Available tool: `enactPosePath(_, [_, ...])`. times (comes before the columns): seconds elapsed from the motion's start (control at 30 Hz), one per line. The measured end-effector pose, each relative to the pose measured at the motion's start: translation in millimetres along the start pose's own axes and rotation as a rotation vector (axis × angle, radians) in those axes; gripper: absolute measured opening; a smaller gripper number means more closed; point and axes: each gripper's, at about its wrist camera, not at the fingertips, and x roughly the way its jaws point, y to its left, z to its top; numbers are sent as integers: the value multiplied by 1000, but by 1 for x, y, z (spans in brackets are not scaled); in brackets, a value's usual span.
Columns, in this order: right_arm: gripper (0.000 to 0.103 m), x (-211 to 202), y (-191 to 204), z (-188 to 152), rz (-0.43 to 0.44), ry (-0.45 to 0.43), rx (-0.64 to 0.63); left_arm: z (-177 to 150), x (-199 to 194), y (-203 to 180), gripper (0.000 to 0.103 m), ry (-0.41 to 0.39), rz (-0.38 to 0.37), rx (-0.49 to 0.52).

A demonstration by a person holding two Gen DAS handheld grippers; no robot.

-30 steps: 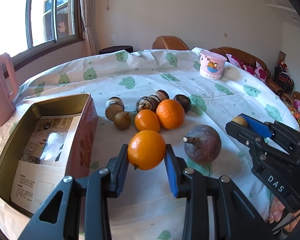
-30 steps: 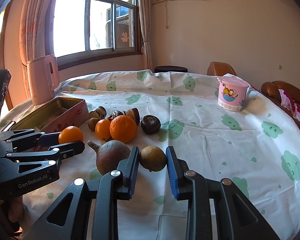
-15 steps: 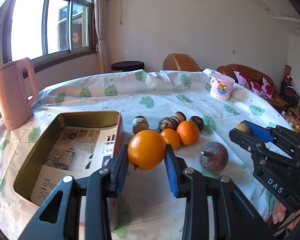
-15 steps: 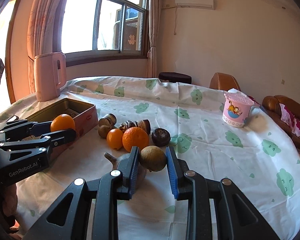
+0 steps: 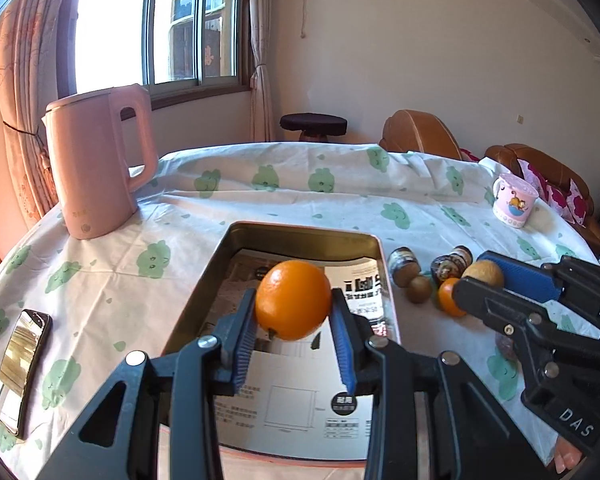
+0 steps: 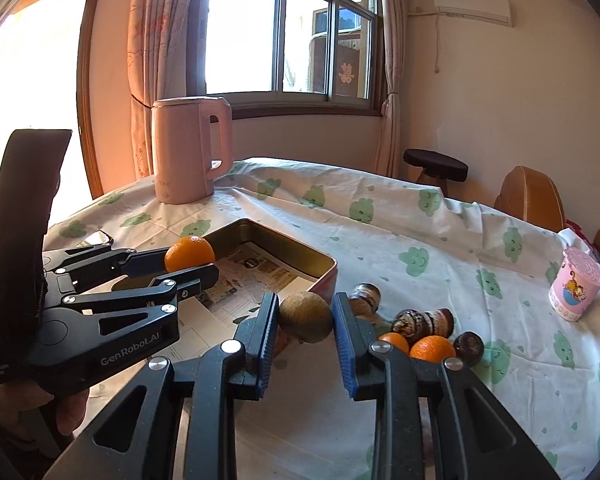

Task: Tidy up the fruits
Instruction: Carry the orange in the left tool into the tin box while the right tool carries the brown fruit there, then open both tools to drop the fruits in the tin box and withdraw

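Observation:
My left gripper (image 5: 293,312) is shut on an orange (image 5: 293,299) and holds it in the air above the open metal tin (image 5: 300,236), which is lined with printed paper. My right gripper (image 6: 305,322) is shut on a brown-green round fruit (image 6: 306,317) just right of the tin's near corner (image 6: 327,266). In the left wrist view the right gripper (image 5: 485,276) shows at the right with that fruit (image 5: 483,273). In the right wrist view the left gripper (image 6: 188,261) and its orange (image 6: 189,253) hang over the tin. Loose fruits lie right of the tin: two oranges (image 6: 431,349), dark round ones (image 6: 468,347), a small brown one (image 5: 419,289).
A pink kettle (image 5: 96,164) stands at the far left of the cloth-covered table (image 5: 260,184). A phone (image 5: 20,364) lies near the left edge. A pink cup (image 5: 514,200) stands far right. Sofas and a stool are behind the table.
Both grippers have swung left and risen with their fruits. The orange now hangs over the tin's inside instead of beside the fruit pile; the brown-green fruit has come up near the tin's corner.

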Motion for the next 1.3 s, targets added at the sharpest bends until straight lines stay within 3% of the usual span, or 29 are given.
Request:
enactPosePath(0.27, [29,43,17,15,47,70,-20,6,27,26,37,75,33,-10])
enactPosePath(0.67, [30,75,21,12,61,147,-28,1,48,30,40,129,52,22])
enactPosePath(0.7, [30,77,21,12,62,152,-28,2,47,28,42,124,59,33])
enactPosePath(0.73, [32,78,21,11,65,154,-26,2,46,26,52,118,60,43])
enactPosePath(0.77, [42,79,20,12,63,154,-22,3,44,26,54,114,56,41])
enactPosePath(0.83, [47,77,17,12,58,150,-10,5,41,28,57,107,46,32])
enactPosePath(0.9, [56,71,14,12,55,143,-3,6,34,29,70,85,37,33])
enactPosePath(0.97, [68,60,9,12,51,124,-3,7,21,34,95,46,43,32])
enactPosePath(1.13, [73,23,-18,1,-16,83,-5,14,2,70,99,-13,119,-10])
enactPosePath(1.3, [82,6,-67,-20,-160,99,43,20,17,113,99,42,177,-96])
